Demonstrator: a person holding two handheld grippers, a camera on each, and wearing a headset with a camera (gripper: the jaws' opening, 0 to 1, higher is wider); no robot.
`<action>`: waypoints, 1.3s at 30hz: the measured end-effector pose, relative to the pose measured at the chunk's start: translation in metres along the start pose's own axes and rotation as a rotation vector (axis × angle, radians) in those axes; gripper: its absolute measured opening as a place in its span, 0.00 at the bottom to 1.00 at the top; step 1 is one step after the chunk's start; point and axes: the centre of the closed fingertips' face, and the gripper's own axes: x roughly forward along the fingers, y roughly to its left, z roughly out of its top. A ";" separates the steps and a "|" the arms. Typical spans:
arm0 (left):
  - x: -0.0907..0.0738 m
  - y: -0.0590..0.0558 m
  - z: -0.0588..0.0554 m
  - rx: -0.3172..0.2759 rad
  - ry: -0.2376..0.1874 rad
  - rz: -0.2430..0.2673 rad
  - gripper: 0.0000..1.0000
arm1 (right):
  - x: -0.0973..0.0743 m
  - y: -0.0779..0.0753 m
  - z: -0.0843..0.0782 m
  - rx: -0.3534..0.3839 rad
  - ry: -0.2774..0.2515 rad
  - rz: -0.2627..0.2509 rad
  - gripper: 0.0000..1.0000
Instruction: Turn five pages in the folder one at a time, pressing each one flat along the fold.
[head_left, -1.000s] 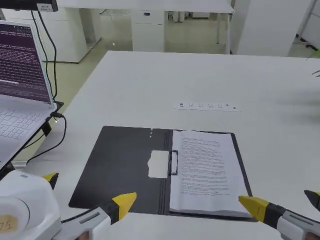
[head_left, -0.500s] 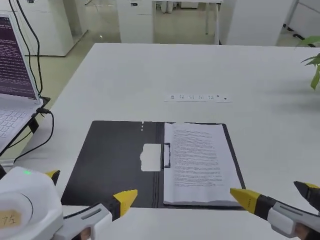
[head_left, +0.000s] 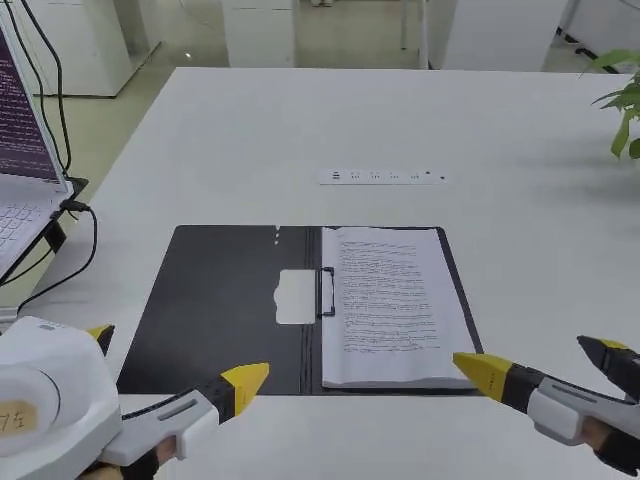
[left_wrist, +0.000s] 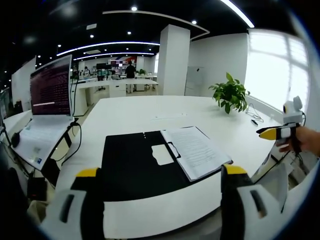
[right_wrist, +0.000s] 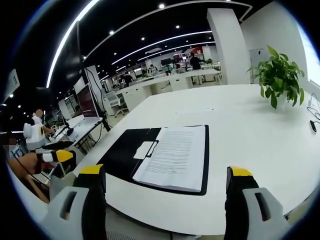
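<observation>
A broad white counter stands in an open-plan office. An open laptop, with lines of text on its dark screen, sits just beside the counter's left edge. A leafy potted plant stands at its right side. Beyond are white cabinets, a square white column, bright windows, a black ceiling with curved light strips, and a pale glossy floor.

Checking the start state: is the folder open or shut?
Open. The folder lies spread flat, its black left half bare, with the paper stack on its right half.
</observation>
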 end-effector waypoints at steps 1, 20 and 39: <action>0.001 0.000 -0.001 0.004 0.002 -0.004 0.99 | 0.000 0.001 0.000 0.001 -0.002 0.001 1.00; 0.044 -0.010 0.007 0.108 0.026 -0.095 0.98 | -0.007 0.023 -0.009 0.036 -0.039 0.023 1.00; 0.095 -0.048 0.001 0.197 0.063 -0.230 0.98 | -0.018 0.028 -0.020 0.072 -0.053 -0.005 0.99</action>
